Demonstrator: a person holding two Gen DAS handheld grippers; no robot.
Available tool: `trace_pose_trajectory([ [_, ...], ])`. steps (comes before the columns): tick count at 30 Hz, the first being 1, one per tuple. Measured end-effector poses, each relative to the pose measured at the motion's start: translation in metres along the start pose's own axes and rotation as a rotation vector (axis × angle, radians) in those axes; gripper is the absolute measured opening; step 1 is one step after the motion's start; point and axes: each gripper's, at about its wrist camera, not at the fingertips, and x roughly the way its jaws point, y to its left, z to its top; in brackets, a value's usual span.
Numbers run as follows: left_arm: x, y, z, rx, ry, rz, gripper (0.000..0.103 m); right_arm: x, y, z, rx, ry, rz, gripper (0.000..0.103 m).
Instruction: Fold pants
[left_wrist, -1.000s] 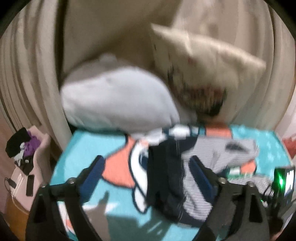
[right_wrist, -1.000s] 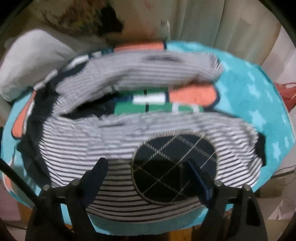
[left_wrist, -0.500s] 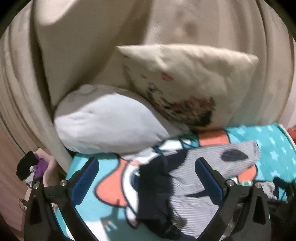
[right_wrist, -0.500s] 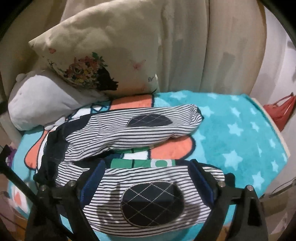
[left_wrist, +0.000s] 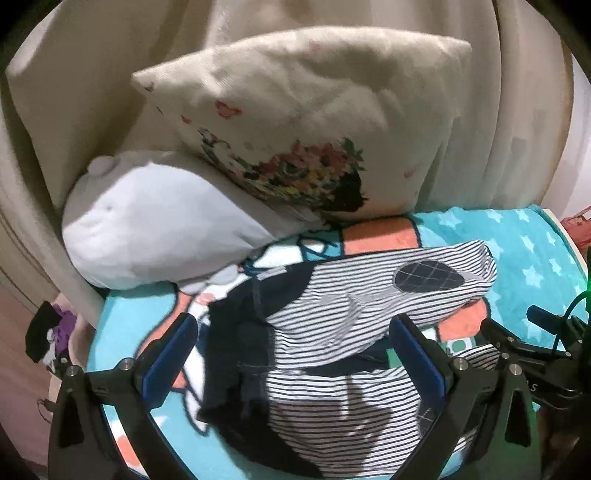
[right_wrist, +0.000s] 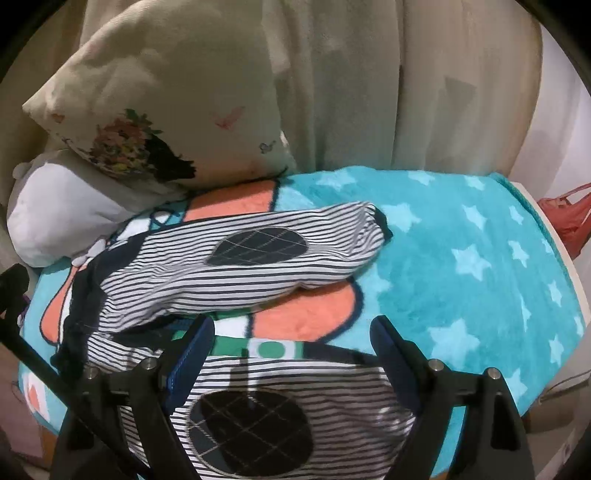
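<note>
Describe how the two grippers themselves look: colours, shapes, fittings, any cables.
Both are alike. The left gripper and right gripper each have two black angular fingers lined with blue pads, with silver screw heads on top. In the left view, the right gripper's black body shows a teal cable, a green glow and faint white lettering. No sleeves or hands show.

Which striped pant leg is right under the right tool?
The near pant leg, the one at the blanket's front edge. The right tool hangs open above it; the far pant leg lies toward the flowered pillow.
</note>
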Motion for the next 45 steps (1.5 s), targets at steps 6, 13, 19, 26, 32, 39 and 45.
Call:
trace_pose_trajectory([
  [6,0.017,-0.018,0.0,0.0,0.066,-0.012,0.103,0.009,-0.023,0.004,0.01,0.017,-0.005,0.089],
  [13,0.042,-0.027,0.0,-0.001,0.147,-0.023,0.103,0.023,-0.054,0.016,0.02,0.035,-0.017,0.089],
  [19,0.063,-0.028,-0.004,-0.039,0.224,-0.006,0.103,0.035,-0.074,0.027,0.039,0.043,-0.018,0.089],
  [26,0.072,-0.032,-0.008,-0.051,0.262,0.018,0.103,0.05,-0.083,0.034,0.041,0.065,0.007,0.089],
  [32,0.083,-0.029,-0.01,-0.057,0.298,0.037,0.103,0.063,-0.086,0.043,0.035,0.07,0.027,0.09],
  [39,0.104,-0.026,-0.009,-0.045,0.322,0.036,0.103,0.073,-0.092,0.06,0.025,0.058,0.039,0.09],
  [45,0.138,-0.018,0.0,-0.016,0.362,-0.036,0.103,0.084,-0.096,0.079,-0.021,0.046,0.056,0.09],
])
